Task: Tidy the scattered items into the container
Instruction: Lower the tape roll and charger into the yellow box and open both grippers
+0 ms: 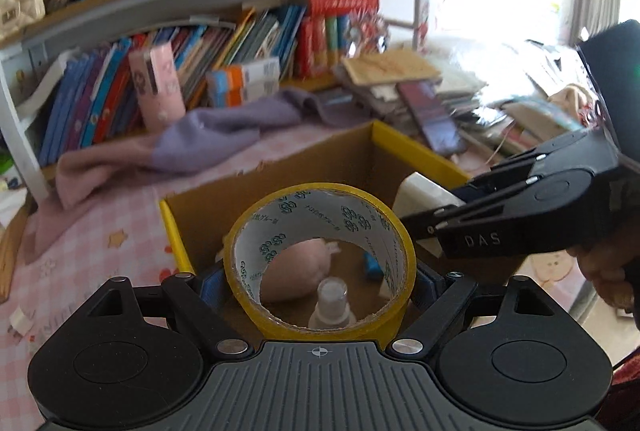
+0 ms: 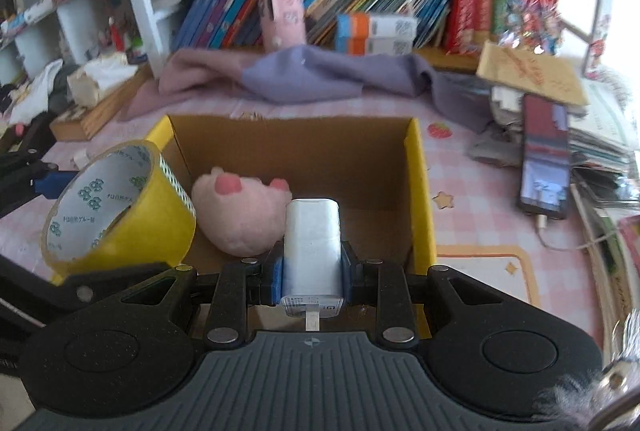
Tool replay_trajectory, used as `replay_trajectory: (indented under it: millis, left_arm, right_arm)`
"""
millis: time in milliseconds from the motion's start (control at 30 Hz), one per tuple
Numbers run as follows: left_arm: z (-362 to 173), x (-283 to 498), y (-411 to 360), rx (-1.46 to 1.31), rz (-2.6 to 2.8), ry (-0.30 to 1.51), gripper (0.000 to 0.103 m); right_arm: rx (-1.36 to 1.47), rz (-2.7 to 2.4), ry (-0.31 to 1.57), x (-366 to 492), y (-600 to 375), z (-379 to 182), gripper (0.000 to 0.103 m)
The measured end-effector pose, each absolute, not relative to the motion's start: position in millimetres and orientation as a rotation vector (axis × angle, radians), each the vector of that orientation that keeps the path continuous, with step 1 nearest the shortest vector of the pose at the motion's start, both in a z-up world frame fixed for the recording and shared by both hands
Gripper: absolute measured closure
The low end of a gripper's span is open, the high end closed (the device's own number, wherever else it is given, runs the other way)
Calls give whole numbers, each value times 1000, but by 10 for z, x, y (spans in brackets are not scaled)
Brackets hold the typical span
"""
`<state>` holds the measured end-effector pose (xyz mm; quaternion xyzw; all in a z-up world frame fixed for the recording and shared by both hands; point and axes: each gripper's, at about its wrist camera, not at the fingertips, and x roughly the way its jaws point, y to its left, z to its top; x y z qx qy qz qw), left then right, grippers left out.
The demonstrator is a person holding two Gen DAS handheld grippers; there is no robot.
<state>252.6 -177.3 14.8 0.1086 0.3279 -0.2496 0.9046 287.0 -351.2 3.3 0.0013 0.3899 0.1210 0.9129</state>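
My left gripper (image 1: 318, 281) is shut on a yellow tape roll (image 1: 320, 259), held over the near edge of the cardboard box (image 1: 280, 167). The same tape roll (image 2: 116, 207) hangs at the box's left wall in the right wrist view. My right gripper (image 2: 312, 265) is shut on a white charger block (image 2: 312, 243), above the open cardboard box (image 2: 420, 191). That charger block (image 1: 424, 193) shows in the left wrist view too, clamped in the right gripper (image 1: 430, 219). Inside the box lie a pink plush toy (image 2: 240, 215), a small clear bottle (image 1: 332, 305) and a blue piece (image 1: 372, 265).
A purple and pink cloth (image 2: 312, 75) lies behind the box on the pink checked tabletop (image 2: 472, 183). A phone (image 2: 546, 167) rests on a stack of books and papers at the right. Bookshelves (image 1: 200, 63) full of books fill the back. A small white item (image 1: 20, 319) lies at the left.
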Motion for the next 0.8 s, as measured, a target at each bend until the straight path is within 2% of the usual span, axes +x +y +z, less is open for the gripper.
replay_trajectory:
  millis: [267, 733, 800]
  left_arm:
    - [-75, 2662, -1815, 223, -476, 773, 15]
    - [-148, 2648, -1919, 258, -492, 794, 14]
    - [-147, 2641, -1916, 257, -491, 793, 14]
  right_arm:
    - [-14, 314, 869, 3093, -3489, -126, 78]
    - [-53, 355, 926, 3204, -3417, -241, 78]
    - [-46, 354, 919, 3189, -3418, -234, 74]
